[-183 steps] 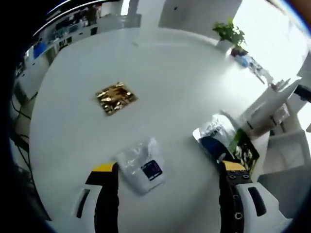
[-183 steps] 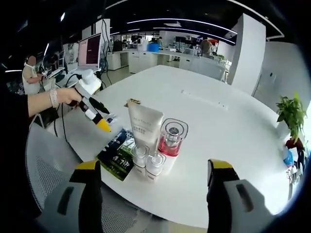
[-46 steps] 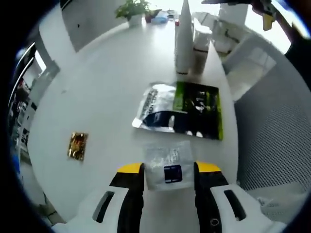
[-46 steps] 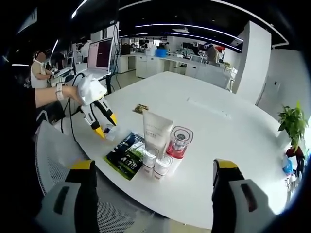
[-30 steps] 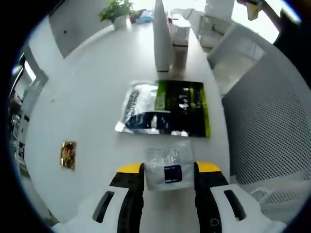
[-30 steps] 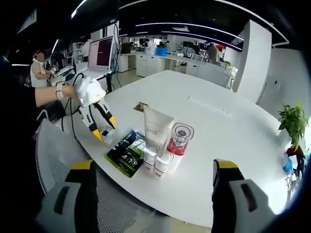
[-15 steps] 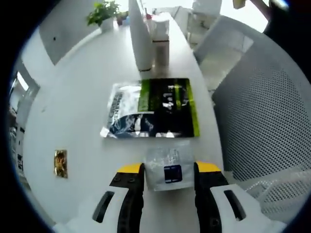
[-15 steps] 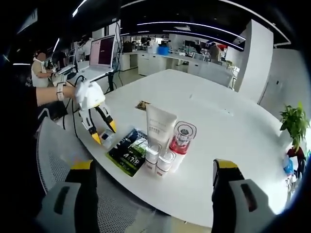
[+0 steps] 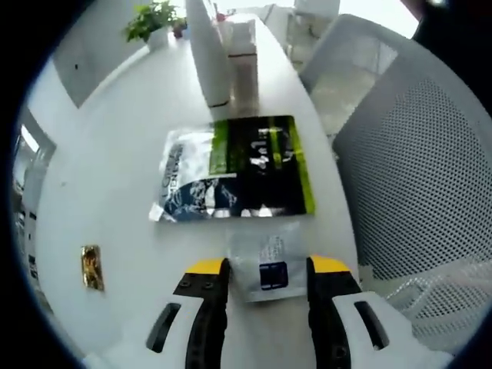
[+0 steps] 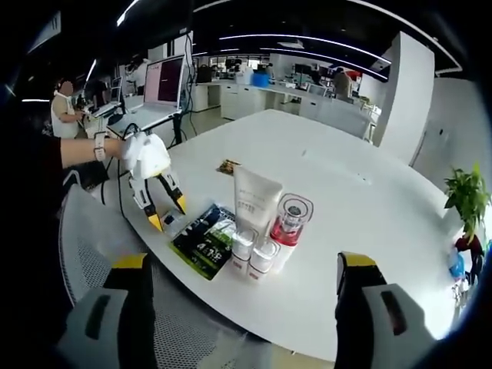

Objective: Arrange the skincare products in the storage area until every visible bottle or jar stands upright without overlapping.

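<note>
Left gripper (image 9: 264,269) jaws are clamped on a clear sachet (image 9: 267,260) with a dark label, low over the table (image 9: 115,154) near its edge. In the right gripper view the same gripper (image 10: 168,214) shows at left, held by a hand (image 10: 146,156), yellow tips down at the sachet (image 10: 171,221) on the table (image 10: 369,223).

Just beyond the sachet in the left gripper view lies a flat green-and-silver pouch (image 9: 234,175), close to the sachet; cannot tell if the edges touch. Past the pouch stand a white tube (image 9: 206,54) and a small bottle (image 9: 244,61), upright, side by side. A gold packet (image 9: 91,267) lies flat well to the left, apart from the rest. A plant (image 9: 151,17) sits at the far table edge. A mesh chair (image 9: 415,169) is at right, off the table.

Right gripper (image 10: 242,292) jaws are wide apart, holding nothing, raised well back from the table. Between them in that view is the product cluster: the tube (image 10: 255,203) upright, cap down; a clear jar (image 10: 290,218) with red contents just beside it; two small bottles (image 10: 254,250) with white caps in front, upright and close together. The pouch (image 10: 204,239) lies flat just left of the bottles. The gold packet (image 10: 227,167) lies behind, apart. The plant (image 10: 467,196) is far right. A laptop (image 10: 157,92) is on a desk behind; a seated person (image 10: 63,108) is at far left.
</note>
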`<state>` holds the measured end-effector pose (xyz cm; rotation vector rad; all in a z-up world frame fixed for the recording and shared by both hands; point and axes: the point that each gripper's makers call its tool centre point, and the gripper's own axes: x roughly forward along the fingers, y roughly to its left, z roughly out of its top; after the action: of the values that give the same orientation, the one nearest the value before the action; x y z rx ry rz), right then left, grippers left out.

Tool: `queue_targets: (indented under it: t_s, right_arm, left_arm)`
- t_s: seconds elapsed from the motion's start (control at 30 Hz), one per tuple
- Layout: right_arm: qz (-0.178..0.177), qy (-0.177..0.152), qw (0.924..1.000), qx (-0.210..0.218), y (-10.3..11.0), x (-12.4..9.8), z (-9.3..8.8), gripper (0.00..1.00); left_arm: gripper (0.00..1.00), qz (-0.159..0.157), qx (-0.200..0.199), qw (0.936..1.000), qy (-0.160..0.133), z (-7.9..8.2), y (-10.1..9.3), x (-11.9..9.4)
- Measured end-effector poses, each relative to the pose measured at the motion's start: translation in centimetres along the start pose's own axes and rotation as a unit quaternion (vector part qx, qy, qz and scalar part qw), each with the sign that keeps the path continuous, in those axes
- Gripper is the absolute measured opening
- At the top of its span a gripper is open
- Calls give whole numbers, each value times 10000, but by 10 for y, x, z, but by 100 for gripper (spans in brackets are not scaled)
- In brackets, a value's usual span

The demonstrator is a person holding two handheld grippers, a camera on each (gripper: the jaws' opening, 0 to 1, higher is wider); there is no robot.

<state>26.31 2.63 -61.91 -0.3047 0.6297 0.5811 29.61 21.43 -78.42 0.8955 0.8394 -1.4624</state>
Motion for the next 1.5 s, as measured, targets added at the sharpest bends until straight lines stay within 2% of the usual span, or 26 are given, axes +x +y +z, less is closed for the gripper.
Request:
queue_targets:
  t_s: [0.03,0.1,0.33,0.43,0.57,0.8,0.9,1.17,1.43,1.5]
  right_arm:
    - [2,0,10000,-8,0,0,0,100]
    - [26,3,10000,-11,1,1,0,100]
    - [57,13,10000,-62,3,3,2,100]
    - [75,53,9999,-75,5,4,0,100]
    - [87,62,9999,-73,5,5,-1,100]
    - [48,40,10000,-44,2,3,-2,100]
    - [57,60,10000,-23,1,4,-4,100]
    - [79,64,9999,-9,0,6,-4,100]
    - [83,54,10000,-7,-1,7,-2,100]
    - [75,65,10000,-10,-2,7,-3,99]
  left_arm:
    - [37,-18,213,9998,2,-1,0,0]
    - [38,-2,30,10000,-48,0,0,0]
    - [43,31,-15,10000,-77,1,-1,1]
    - [48,21,-135,9998,-148,3,-3,2]
    - [49,53,-246,9994,-222,4,-2,1]
    - [56,97,-458,9987,-188,2,-1,0]
    - [55,114,-441,9988,-184,1,0,-2]
    - [60,286,-711,9962,-409,4,13,-16]
    - [63,627,-907,9925,-530,3,36,-30]
    - [63,724,-1089,9896,-593,2,43,-32]
